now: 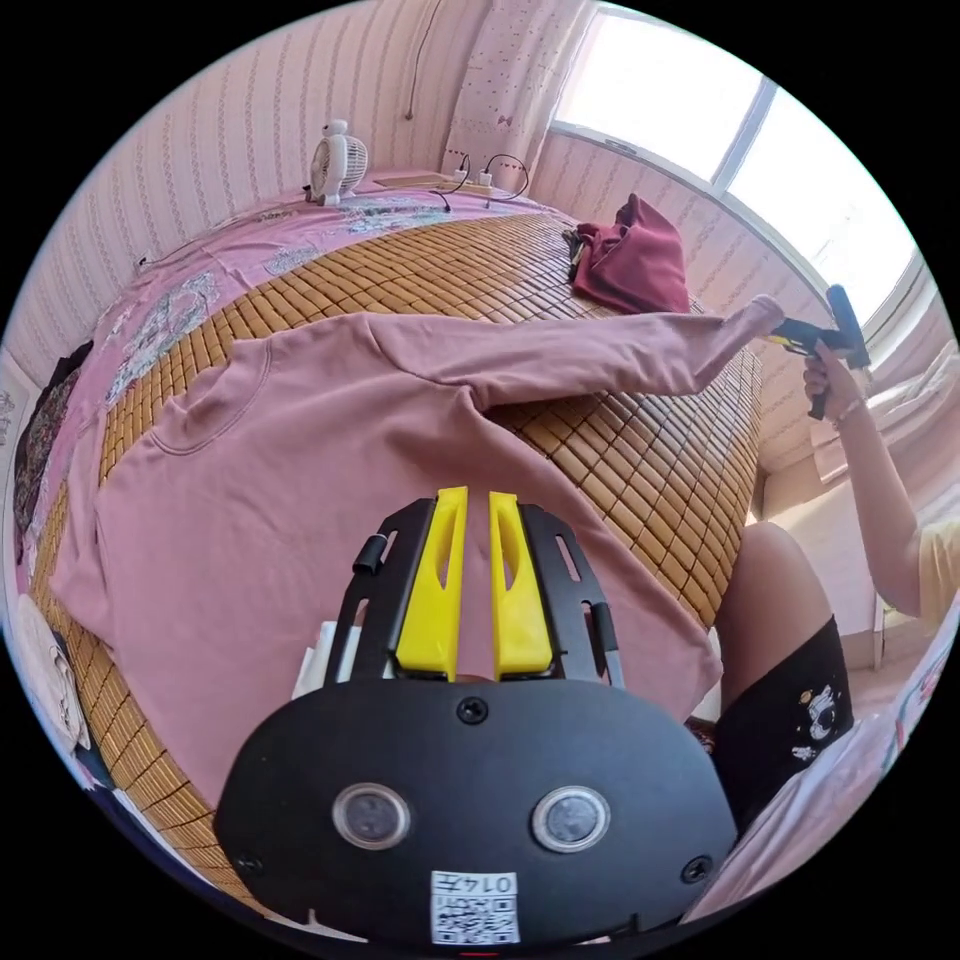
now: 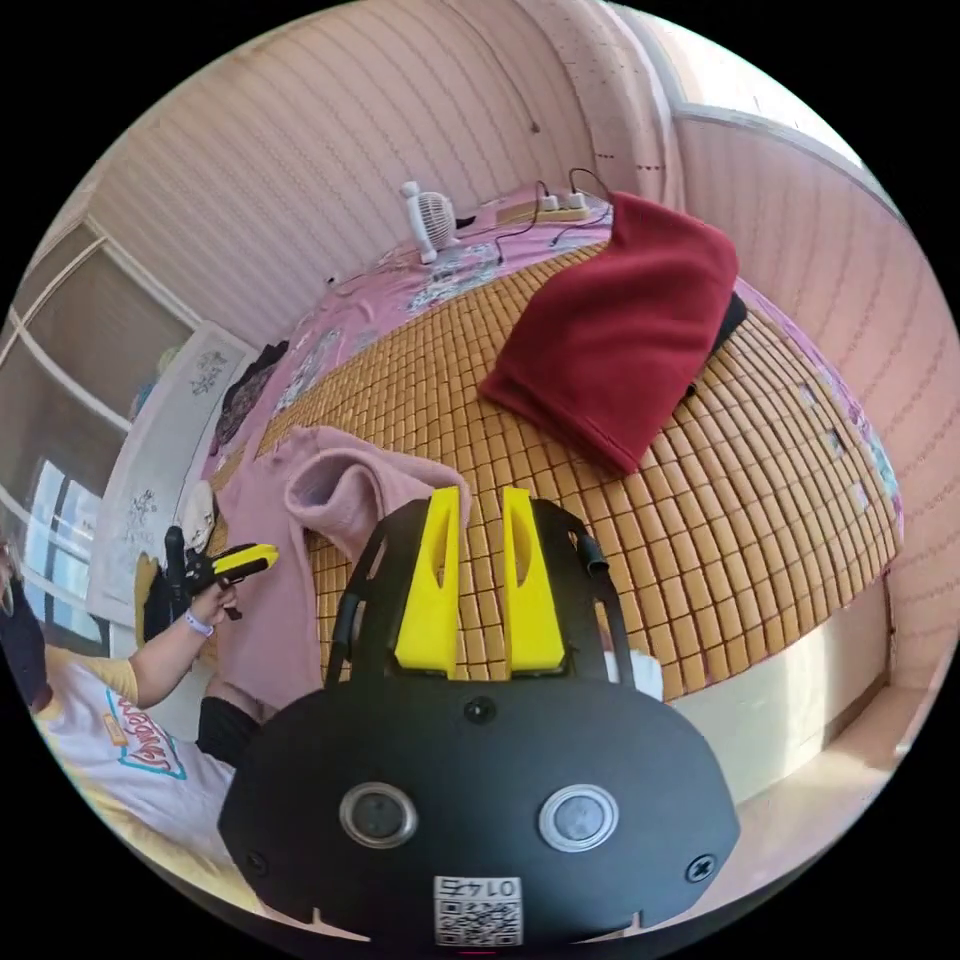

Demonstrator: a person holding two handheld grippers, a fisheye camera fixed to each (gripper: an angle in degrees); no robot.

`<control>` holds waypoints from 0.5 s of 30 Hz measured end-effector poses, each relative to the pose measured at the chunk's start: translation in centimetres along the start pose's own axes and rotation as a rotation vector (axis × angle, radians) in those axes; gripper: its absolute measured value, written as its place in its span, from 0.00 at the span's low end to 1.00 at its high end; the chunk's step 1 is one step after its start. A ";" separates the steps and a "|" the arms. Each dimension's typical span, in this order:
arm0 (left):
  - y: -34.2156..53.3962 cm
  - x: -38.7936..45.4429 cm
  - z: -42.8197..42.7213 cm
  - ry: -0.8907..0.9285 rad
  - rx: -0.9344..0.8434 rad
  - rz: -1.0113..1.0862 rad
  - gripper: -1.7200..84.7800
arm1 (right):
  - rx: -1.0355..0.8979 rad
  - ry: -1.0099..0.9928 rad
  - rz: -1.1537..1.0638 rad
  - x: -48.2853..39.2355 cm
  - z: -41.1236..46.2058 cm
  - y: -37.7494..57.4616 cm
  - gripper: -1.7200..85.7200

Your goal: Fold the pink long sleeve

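Two tongs: left tongs (image 1: 478,500) empty, narrowly parted above shirt; right tongs (image 1: 778,335) grip cuff.
Pink long sleeve (image 1: 300,480): flat on bed mat (image 1: 640,450).

Likely a home bedroom — bed (image 1: 640,440) with bamboo mat, window (image 1: 700,110), small fan (image 1: 335,165).

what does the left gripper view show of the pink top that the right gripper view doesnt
Left gripper view alone: the pink long sleeve's neckline and whole body spread flat on the bamboo mat, one sleeve stretched out to the right gripper at its cuff. Right gripper view alone: the open sleeve cuff seen end-on, and the left gripper over the top's edge. Both: the folded dark red garment and the small white fan.
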State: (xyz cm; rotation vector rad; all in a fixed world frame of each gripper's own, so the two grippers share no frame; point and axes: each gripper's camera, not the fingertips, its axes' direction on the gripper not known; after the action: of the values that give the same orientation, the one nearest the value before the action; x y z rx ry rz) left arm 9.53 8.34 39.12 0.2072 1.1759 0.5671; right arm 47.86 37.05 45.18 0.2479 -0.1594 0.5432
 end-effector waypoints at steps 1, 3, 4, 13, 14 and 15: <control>-1.0 -0.4 0.0 -0.013 0.009 0.009 0.07 | 0.034 0.012 0.031 0.3 0.1 1.0 0.09; -2.9 -1.3 0.6 -0.029 0.003 0.006 0.07 | 0.151 0.008 0.133 0.8 1.1 5.3 0.09; -4.2 -1.9 1.2 -0.032 -0.002 0.001 0.07 | 0.168 0.000 0.162 0.9 1.5 6.2 0.10; -11.5 -1.4 10.5 0.030 -0.133 -0.040 0.08 | 0.413 0.091 0.428 1.4 5.7 14.1 0.15; -11.6 -1.2 11.4 0.020 -0.153 -0.035 0.08 | 0.385 0.123 0.450 1.7 6.1 14.5 0.15; -11.7 -0.8 13.0 0.000 -0.197 -0.030 0.08 | 0.363 0.121 0.459 1.9 6.1 14.4 0.15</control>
State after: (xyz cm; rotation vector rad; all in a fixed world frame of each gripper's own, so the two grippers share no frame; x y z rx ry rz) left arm 24.84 -0.18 39.61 0.0207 1.1136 0.6523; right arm 41.37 48.24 54.19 0.5366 0.0046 1.0434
